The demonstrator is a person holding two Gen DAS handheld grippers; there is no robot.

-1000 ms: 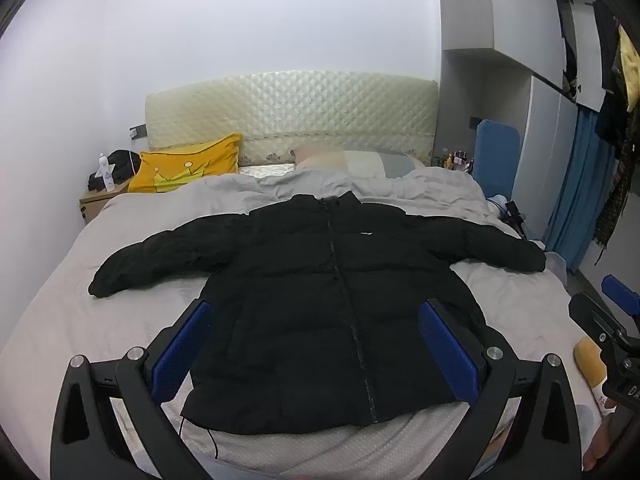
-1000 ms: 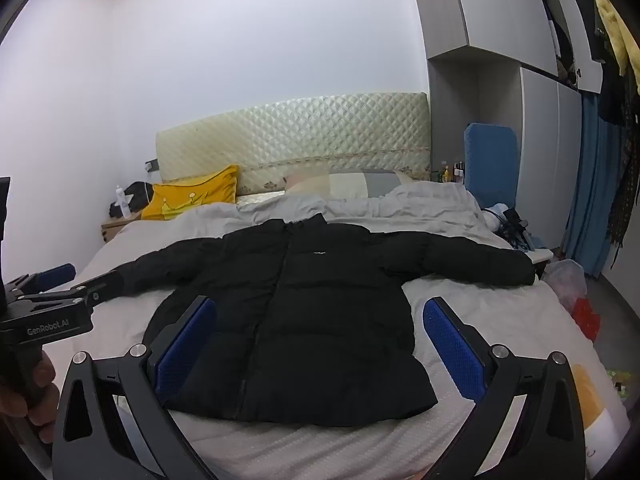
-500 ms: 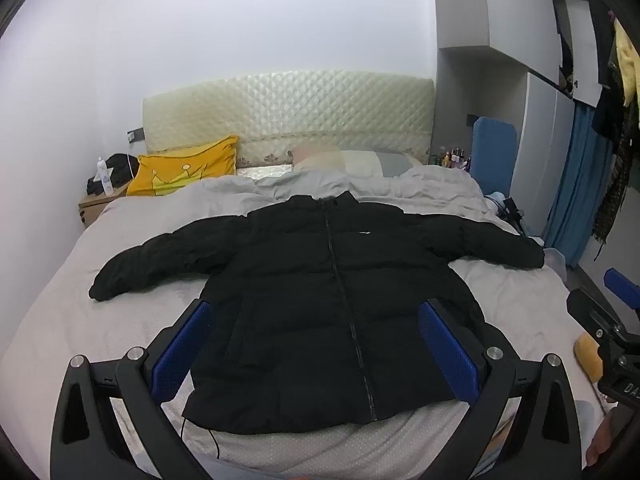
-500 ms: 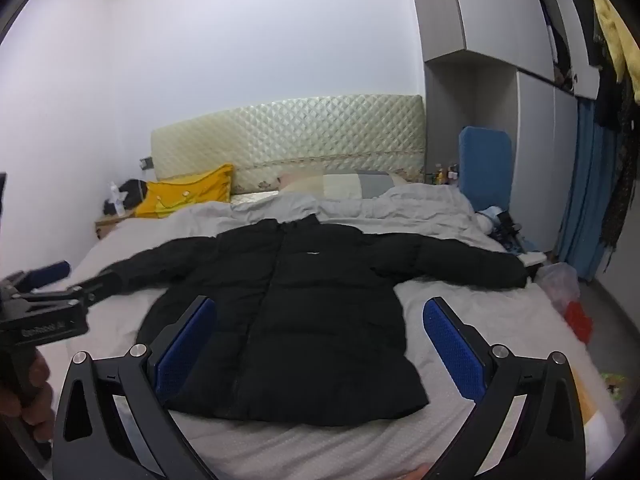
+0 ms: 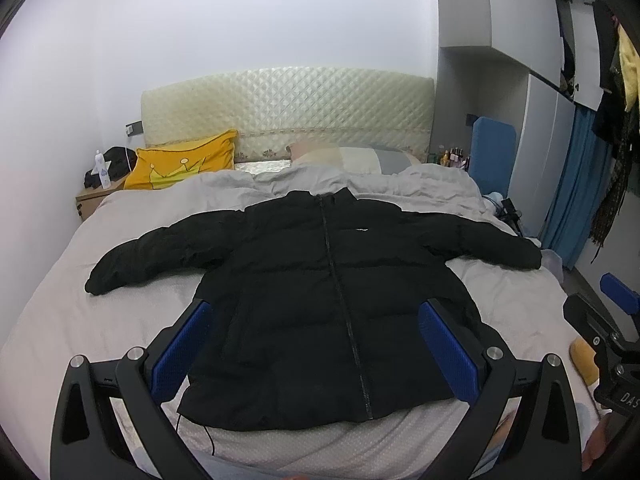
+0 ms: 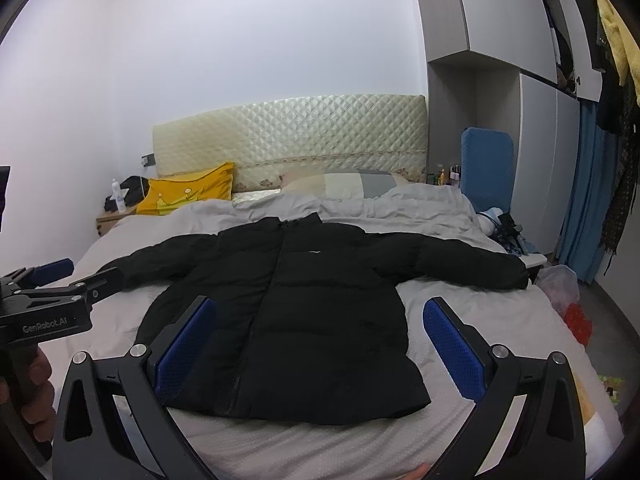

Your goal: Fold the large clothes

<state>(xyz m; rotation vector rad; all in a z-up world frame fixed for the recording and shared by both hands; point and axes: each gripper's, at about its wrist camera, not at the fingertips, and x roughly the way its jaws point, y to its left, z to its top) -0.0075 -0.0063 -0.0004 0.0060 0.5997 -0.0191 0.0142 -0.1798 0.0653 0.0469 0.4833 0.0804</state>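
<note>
A black puffer jacket (image 5: 320, 300) lies flat and zipped on the bed (image 5: 60, 320), both sleeves spread out sideways, collar toward the headboard. In the right wrist view the same jacket (image 6: 304, 312) fills the middle of the bed (image 6: 480, 312). My left gripper (image 5: 316, 344) hovers open above the hem end of the jacket, nothing between its blue pads. My right gripper (image 6: 320, 340) is likewise open and empty above the jacket's lower half. Each view shows the other gripper at its edge, held by a hand.
A yellow crown pillow (image 5: 184, 164) and a striped pillow (image 5: 352, 158) lie at the quilted headboard (image 5: 288, 108). A nightstand (image 5: 92, 198) with a bottle stands left. Wardrobe (image 6: 540, 140), blue curtain (image 6: 580, 208) and floor clutter (image 6: 576, 316) line the right side.
Both grippers have drifted slightly, so the jacket sits a little lower in the right wrist view. The jacket itself has not moved and both grippers stay open.
</note>
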